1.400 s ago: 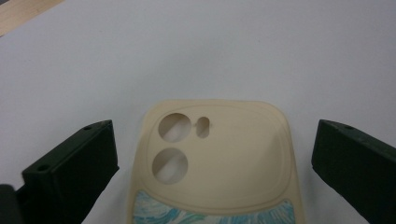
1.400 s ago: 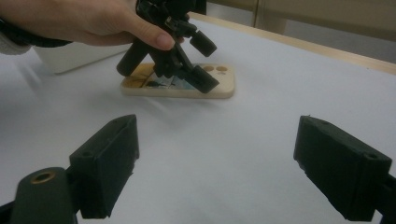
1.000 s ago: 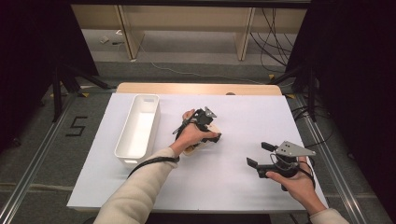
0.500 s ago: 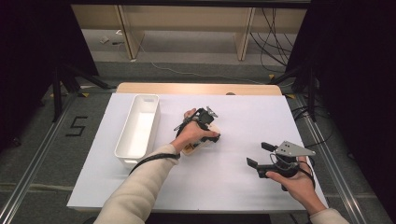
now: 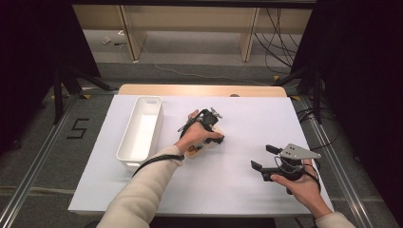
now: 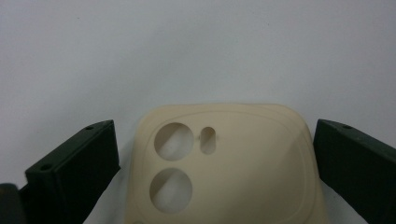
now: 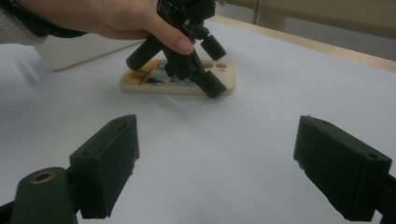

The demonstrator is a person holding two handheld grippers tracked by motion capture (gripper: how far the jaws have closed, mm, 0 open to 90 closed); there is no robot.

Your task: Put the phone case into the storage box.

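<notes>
A cream phone case [image 6: 233, 168] with round camera holes lies flat on the white table. My left gripper [image 6: 217, 135] is open and tilts down over its camera end, one jaw on each side with a small gap to the case. From above, the left gripper [image 5: 209, 122] sits mid-table with the case [image 5: 205, 147] partly hidden beneath the hand. My right gripper [image 5: 263, 157] hovers open and empty at the front right. From the right gripper [image 7: 219, 158], I see the case [image 7: 140, 84] and the left gripper [image 7: 187, 60] straight ahead.
A long white tray [image 5: 124, 137] stands left of the case, lengthwise away from me; it also appears as a white tray [image 7: 70, 51] behind the hand. A wooden table edge [image 5: 199, 90] runs along the back. White surface [image 5: 256, 123] lies bare between the grippers.
The left hand and gripper have edged slightly forward over the case. The right gripper has stayed in place, still open.
</notes>
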